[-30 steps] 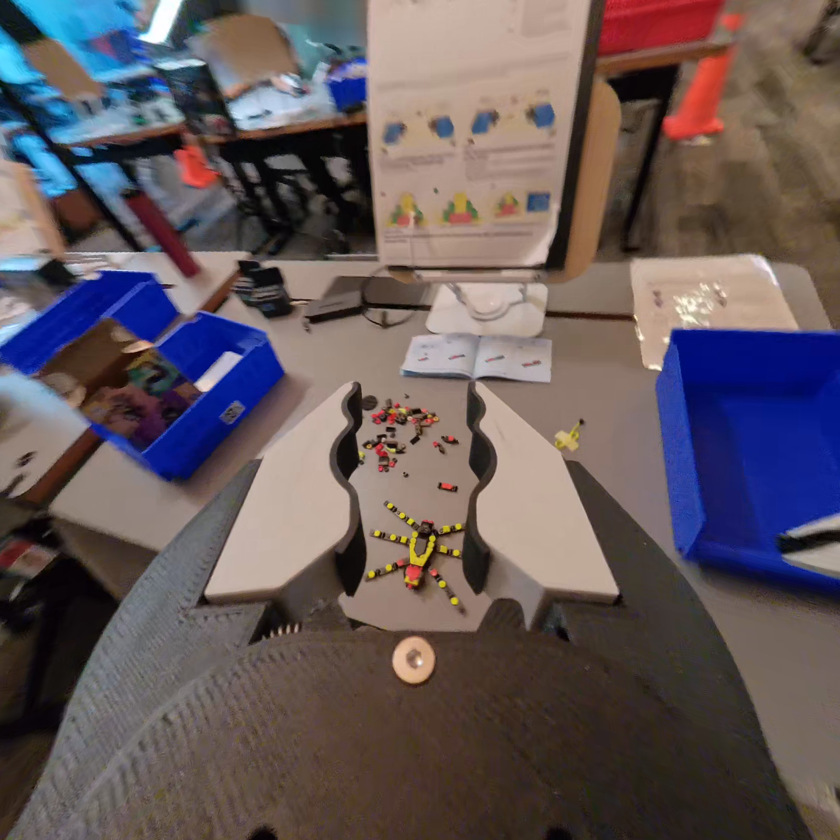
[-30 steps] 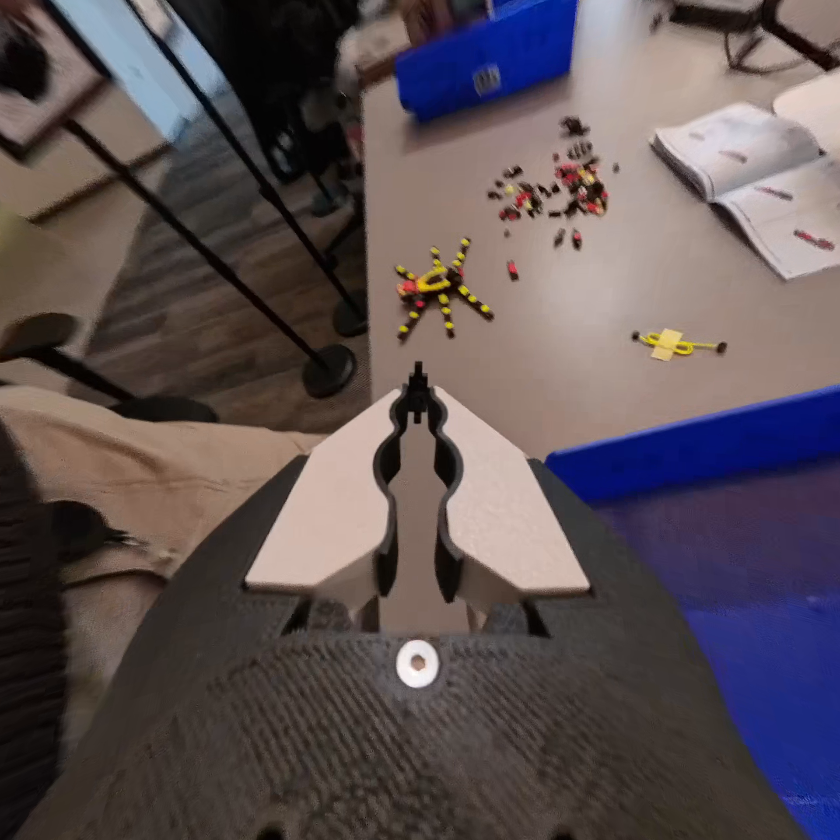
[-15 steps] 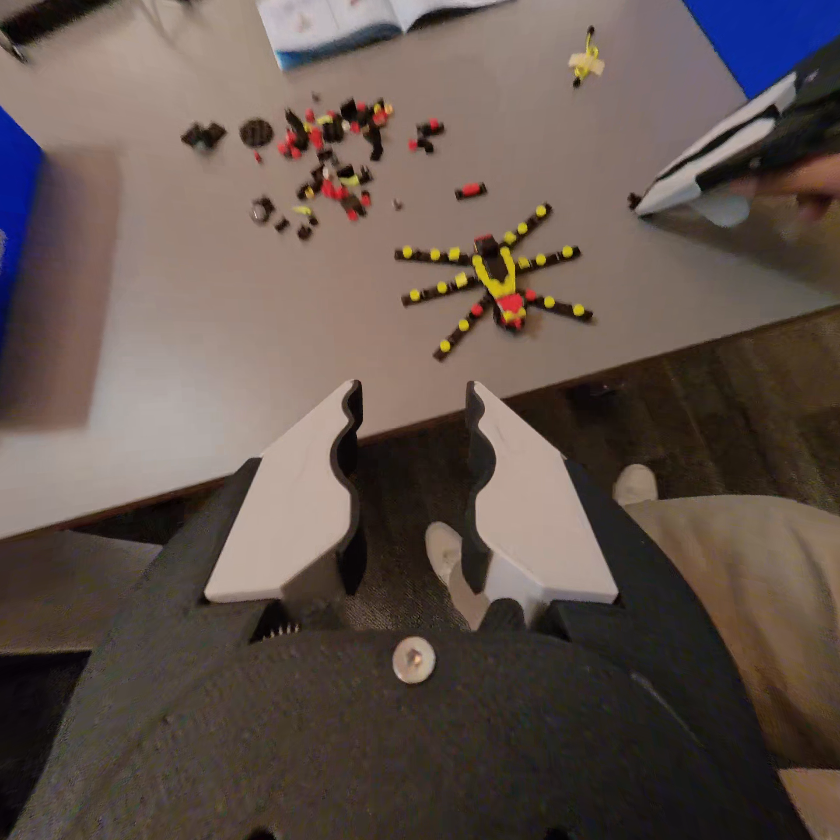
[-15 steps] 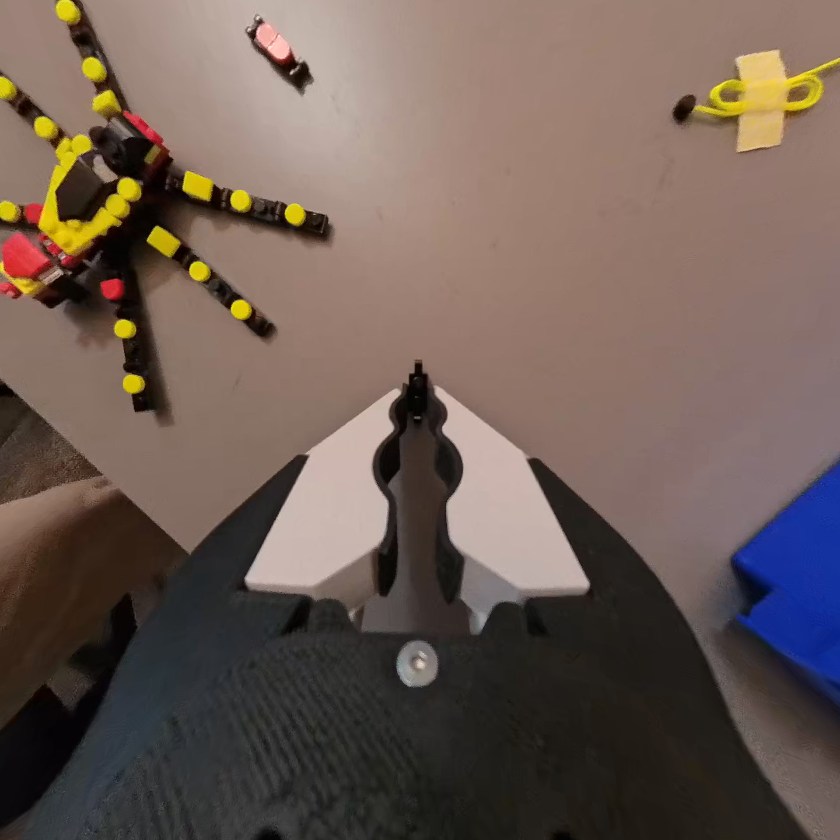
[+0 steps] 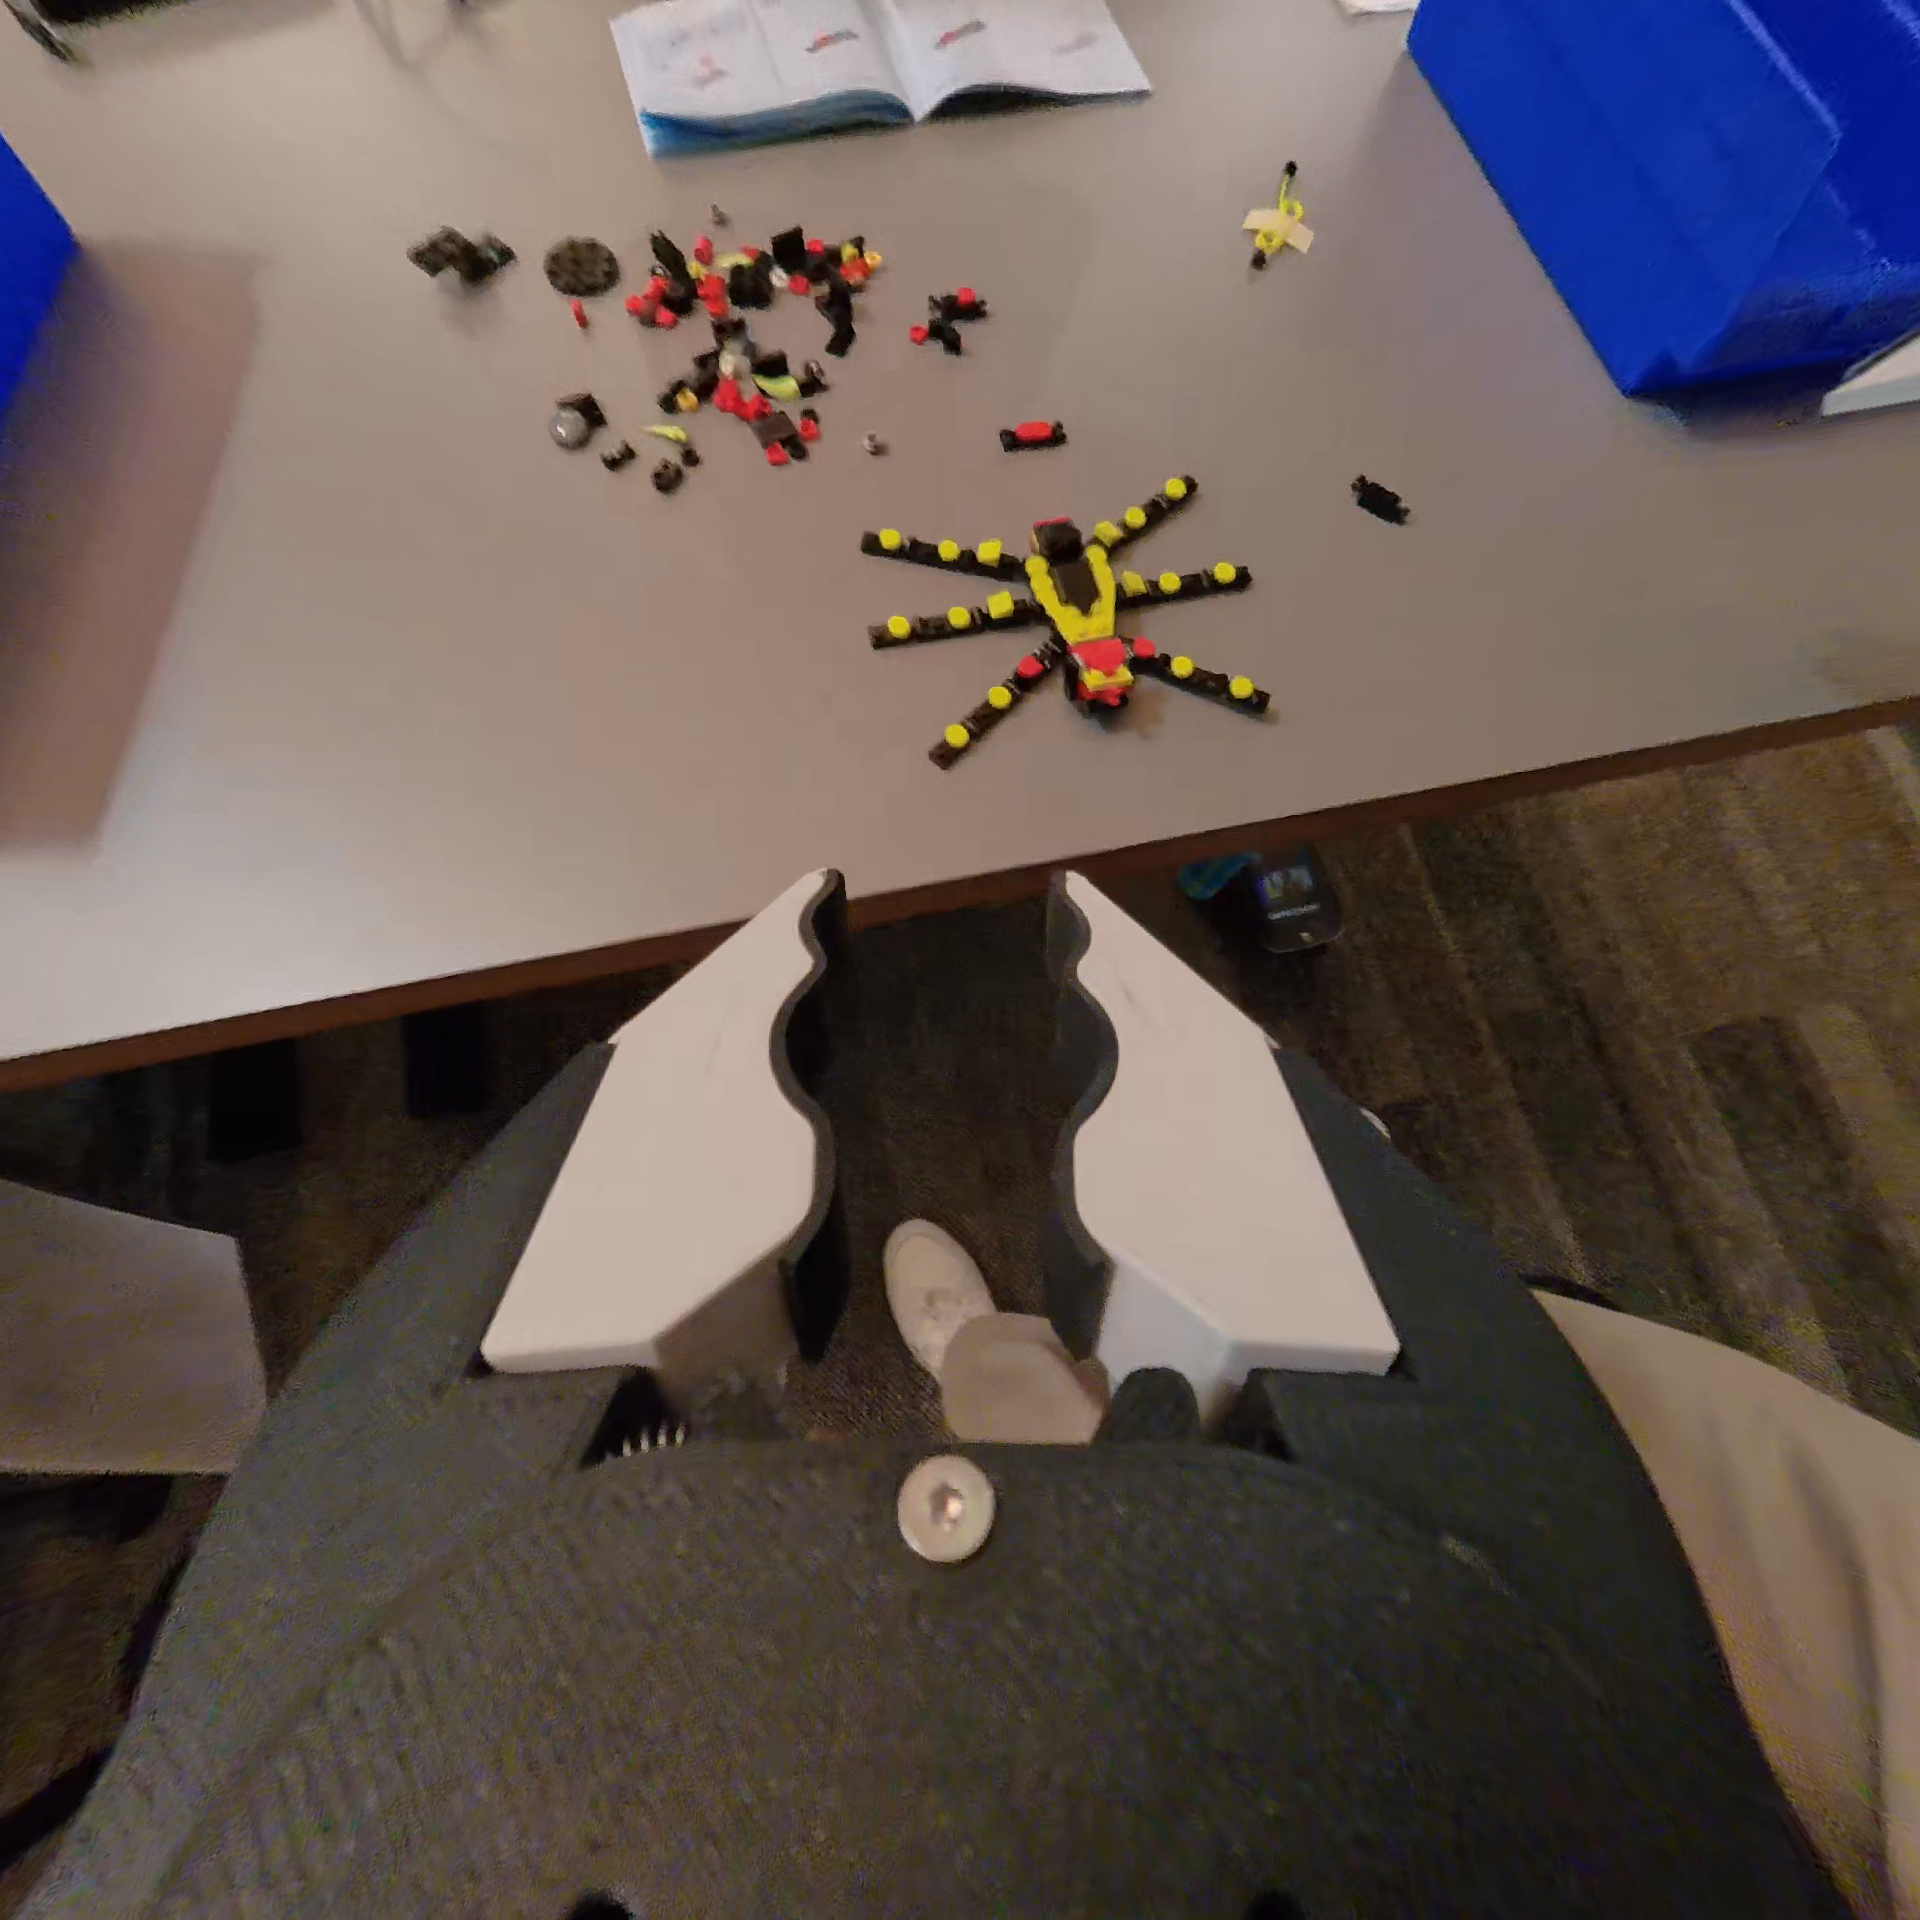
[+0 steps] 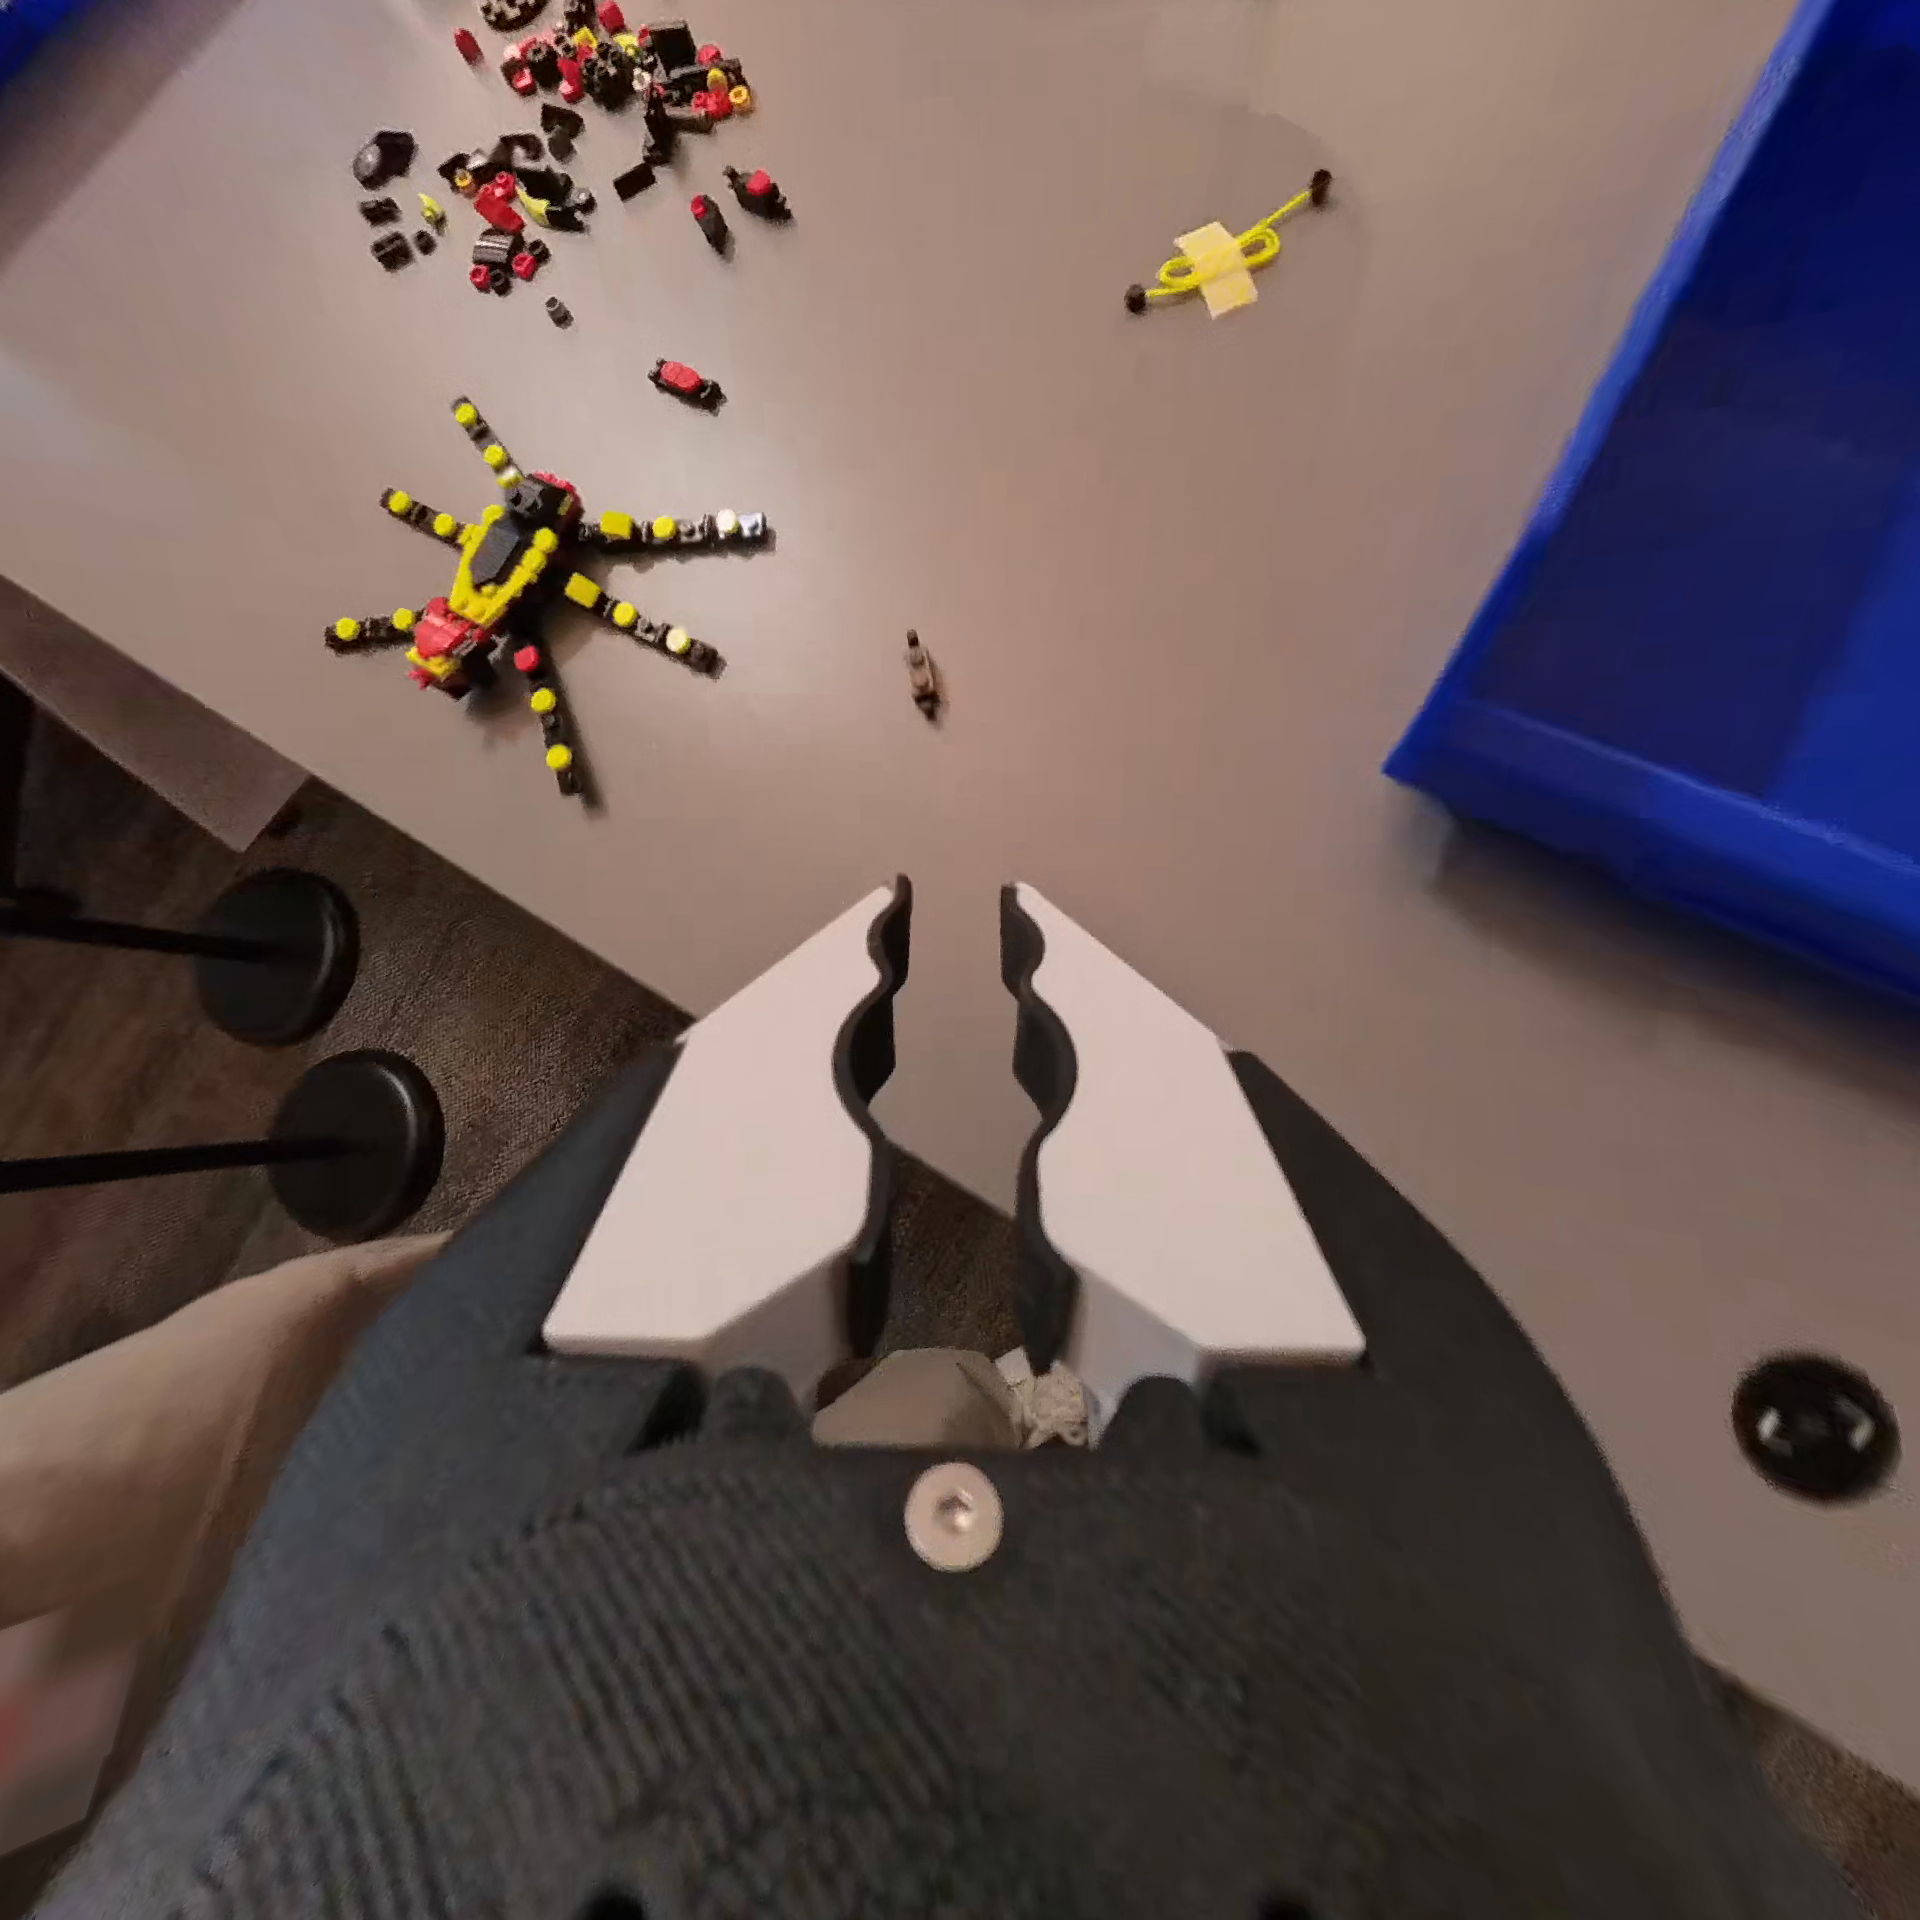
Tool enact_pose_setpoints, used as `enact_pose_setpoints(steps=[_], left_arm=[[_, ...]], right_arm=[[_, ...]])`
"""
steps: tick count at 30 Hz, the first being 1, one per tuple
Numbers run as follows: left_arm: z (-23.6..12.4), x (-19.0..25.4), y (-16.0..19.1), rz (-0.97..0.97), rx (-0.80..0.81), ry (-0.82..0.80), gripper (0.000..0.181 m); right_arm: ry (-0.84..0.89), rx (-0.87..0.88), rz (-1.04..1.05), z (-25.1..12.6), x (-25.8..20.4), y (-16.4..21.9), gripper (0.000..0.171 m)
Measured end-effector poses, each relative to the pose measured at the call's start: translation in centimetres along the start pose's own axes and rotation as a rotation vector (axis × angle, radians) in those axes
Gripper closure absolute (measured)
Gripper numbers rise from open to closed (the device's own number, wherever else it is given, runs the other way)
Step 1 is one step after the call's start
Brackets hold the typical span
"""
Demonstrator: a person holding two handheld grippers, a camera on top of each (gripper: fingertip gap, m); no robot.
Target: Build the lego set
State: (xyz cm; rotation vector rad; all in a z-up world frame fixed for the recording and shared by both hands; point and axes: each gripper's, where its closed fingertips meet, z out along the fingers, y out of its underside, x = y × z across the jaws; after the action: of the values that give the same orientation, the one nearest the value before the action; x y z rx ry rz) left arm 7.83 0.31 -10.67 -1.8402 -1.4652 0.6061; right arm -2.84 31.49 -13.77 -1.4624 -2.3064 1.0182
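- The half-built black, yellow and red plastic brick spider (image 5: 1075,613) lies flat on the grey table (image 5: 416,675), close to its near edge, legs splayed; in the right wrist view it sits up and to the left (image 6: 499,592).
- A small loose black plastic piece (image 6: 922,675) lies alone on the table just to the right of the spider, apart from its legs; the left wrist view shows it too (image 5: 1380,500).
- A short red-and-black brick piece (image 5: 1033,434) lies between the spider and the scattered heap of small black, red and yellow bricks (image 5: 727,322) farther back.
- The right gripper (image 6: 956,894) hovers over the table edge with its fingers parted and nothing between them, pointing roughly at the small black piece.
- The left gripper (image 5: 945,894) hangs off the table over the carpeted floor, jaws released and empty.
- The step in hand looks like a pick-up of the lone black piece: come down straight over it, line the fingers across its narrow sides, and close gently so it does not skid away.
- The left gripper would do well to steady the spider's body while the piece is pressed on.
- Beyond lie a taped yellow string with black ends (image 6: 1216,260), an open paper instruction booklet (image 5: 883,62) and a blue plastic bin (image 6: 1714,582).
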Motion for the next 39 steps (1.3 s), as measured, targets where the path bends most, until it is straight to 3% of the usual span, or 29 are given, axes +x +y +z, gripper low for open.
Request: enact_pose_setpoints(steps=[6,20,22,24,26,29,31,33,36,39], left_arm=[[1.9,2.3,6.8,-0.039,-0.197,0.101,0.136],[-0.6,4.9,9.8,0.008,-0.151,0.195,0.131],[-1.2,5.8,10.8,-0.080,-0.123,0.222,0.132],[-2.4,8.5,11.2,-0.310,-0.101,0.384,0.128],[-3.9,10.6,11.7,-0.439,-0.030,0.524,0.124],[-6.5,11.9,15.6,-0.411,0.050,0.527,0.128],[-9.7,14.6,19.2,-0.483,0.055,0.578,0.138],[-15.5,21.1,22.8,-0.576,-0.006,0.838,0.135],[-23.8,27.8,28.0,-0.523,-0.091,0.980,0.136],[-27.8,28.4,31.5,-0.317,-0.032,0.829,0.134]], right_arm=[[0.005,0.017,0.110,-2.3,-1.0,5.7,0.159],[0.018,0.074,0.077,-7.5,-6.2,13.2,0.158],[0.049,0.140,-0.016,-7.9,-6.8,14.1,0.155],[0.124,0.249,-0.187,-8.3,-6.8,14.9,0.155],[0.199,0.354,-0.300,-8.6,-6.9,16.2,0.158],[0.168,0.483,-0.363,-8.6,-10.1,18.9,0.160],[0.164,0.435,-0.431,-7.4,-12.2,22.6,0.162],[0.119,0.359,-0.453,-7.1,-14.9,27.0,0.166],[-0.019,0.282,-0.404,-11.2,-21.7,32.4,0.166],[-0.098,0.242,-0.493,-17.1,-29.1,35.3,0.159]])
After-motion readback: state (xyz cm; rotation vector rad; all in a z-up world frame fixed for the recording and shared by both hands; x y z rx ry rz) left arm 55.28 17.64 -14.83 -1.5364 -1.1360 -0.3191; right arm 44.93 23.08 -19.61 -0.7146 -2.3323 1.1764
